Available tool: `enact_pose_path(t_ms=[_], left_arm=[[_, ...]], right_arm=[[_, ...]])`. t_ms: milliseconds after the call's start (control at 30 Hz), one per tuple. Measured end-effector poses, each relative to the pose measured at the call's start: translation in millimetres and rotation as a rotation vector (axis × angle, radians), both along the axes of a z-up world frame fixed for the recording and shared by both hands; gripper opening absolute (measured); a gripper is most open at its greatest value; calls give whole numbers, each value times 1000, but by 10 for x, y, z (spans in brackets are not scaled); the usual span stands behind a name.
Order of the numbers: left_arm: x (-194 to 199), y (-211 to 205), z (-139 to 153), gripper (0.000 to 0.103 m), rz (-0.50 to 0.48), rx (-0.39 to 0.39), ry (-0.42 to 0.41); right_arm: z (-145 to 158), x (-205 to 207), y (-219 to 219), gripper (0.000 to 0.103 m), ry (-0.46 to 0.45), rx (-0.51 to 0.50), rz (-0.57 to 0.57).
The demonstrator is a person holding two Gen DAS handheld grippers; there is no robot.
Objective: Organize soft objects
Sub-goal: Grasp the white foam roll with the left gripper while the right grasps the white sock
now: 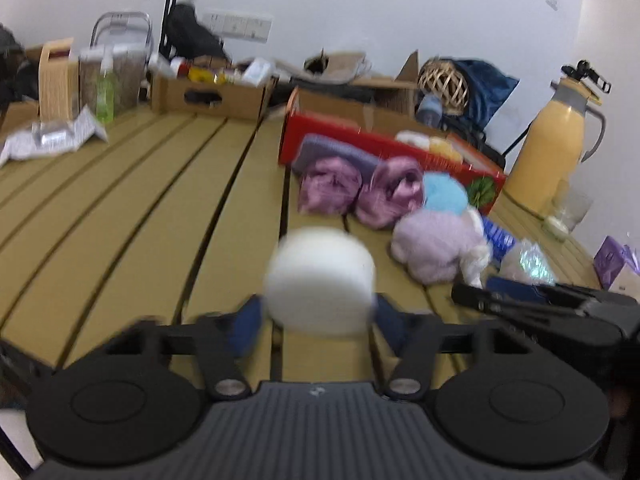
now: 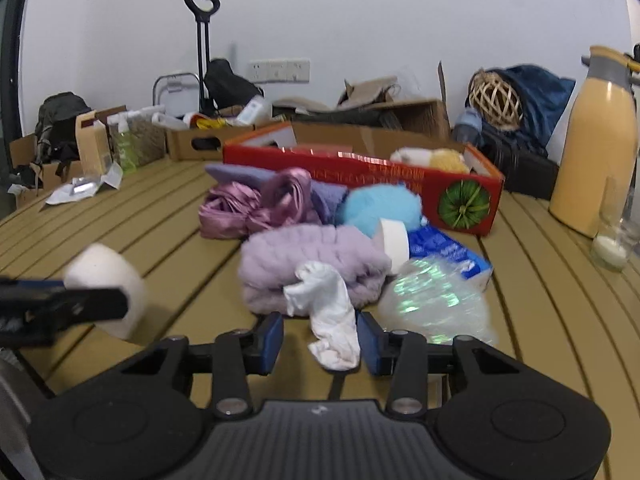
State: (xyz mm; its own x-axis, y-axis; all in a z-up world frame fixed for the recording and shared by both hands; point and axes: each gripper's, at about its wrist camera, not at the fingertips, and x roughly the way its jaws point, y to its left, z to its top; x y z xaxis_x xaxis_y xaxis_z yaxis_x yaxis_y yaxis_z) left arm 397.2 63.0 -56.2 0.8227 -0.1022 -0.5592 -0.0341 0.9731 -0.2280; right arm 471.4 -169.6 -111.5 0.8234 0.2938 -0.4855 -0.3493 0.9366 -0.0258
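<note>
From my left wrist view, the slatted table [image 1: 120, 208] lies bare from nine to eleven o'clock, wide enough to pass. At one o'clock the soft pile [image 1: 380, 196] and red box [image 1: 384, 148] block the way. At two o'clock the yellow jug [image 1: 548, 148] and a glass [image 1: 568, 208] crowd the edge; cardboard boxes [image 1: 208, 96] wall off twelve.

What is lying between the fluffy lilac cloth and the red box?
In the right wrist view, a light blue fluffy ball lies between the lilac cloth and the red box, beside pink satin cloth.
</note>
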Motion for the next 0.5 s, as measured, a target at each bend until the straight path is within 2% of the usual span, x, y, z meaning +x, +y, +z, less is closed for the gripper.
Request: enact_pose_path(t_ms=[33,67,100,233,333,500], left_arm=[[-26,2,-8,53,0,1,-11],[-46,-1,-5,53,2,5,-20],[-55,3,5,54,2,4,-29],[-13,-11,33,52,-1,30,-58],[-12,-17,55,49,-11,12,-60],[-64,-34,248,48,-33,17,-132]], right_arm=[[-18,9,-3,29,-7,0,5],[-21,12,1,18,-8,-3,6],[-20,16,5,15,-12,-5,6],[-18,-3,21,13,-24,-9,11],[54,-133,5,9,-41,4,31],[243,-346,-47,9,-77,64,94]])
